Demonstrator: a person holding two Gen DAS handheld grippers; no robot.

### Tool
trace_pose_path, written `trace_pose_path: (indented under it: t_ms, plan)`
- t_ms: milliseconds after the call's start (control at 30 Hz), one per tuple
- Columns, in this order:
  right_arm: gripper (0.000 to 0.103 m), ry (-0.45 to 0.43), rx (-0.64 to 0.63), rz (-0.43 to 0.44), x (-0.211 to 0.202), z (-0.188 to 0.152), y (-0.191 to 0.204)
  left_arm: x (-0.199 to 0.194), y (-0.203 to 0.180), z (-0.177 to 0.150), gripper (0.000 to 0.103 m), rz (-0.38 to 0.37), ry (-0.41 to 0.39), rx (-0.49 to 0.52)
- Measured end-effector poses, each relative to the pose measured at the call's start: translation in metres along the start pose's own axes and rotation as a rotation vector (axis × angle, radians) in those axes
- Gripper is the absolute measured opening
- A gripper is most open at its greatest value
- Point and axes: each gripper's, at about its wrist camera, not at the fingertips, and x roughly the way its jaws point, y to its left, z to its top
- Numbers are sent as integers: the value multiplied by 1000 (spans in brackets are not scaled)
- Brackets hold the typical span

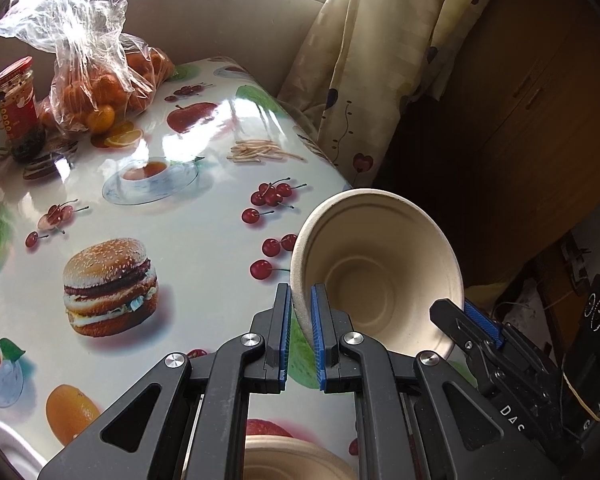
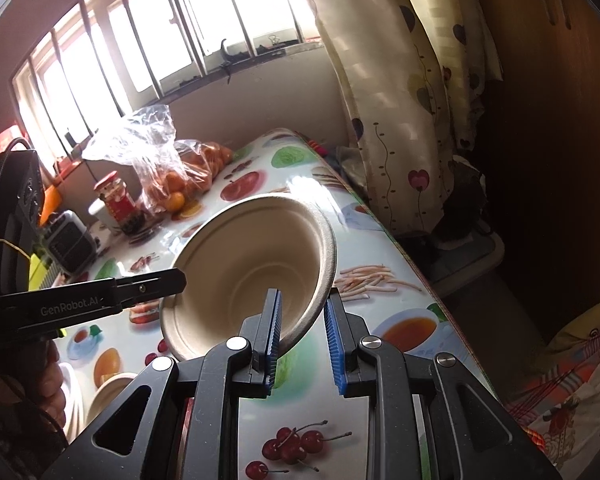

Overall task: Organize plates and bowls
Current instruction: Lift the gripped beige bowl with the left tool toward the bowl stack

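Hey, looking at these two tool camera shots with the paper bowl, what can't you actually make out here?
- Bowl underside: both views show only the inside and rim.
- Right tool: its right pad looks clear of the rim in its own view; the left wrist view shows one finger only.
- Second bowl: cut off by the bottom edge, behind the left tool.
- Jar label: too small to read.
- Outside the window: washed out by glare.

Beige bowl (image 1: 380,272); white tablecloth (image 1: 188,220) printed with cherries and burger.
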Motion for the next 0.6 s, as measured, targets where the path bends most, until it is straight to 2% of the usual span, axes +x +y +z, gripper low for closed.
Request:
trace_pose_path:
  t_ms: [600]
  plan:
    - [22, -34, -37, 37, -33, -11, 24, -42, 6, -25, 10, -12, -57, -18]
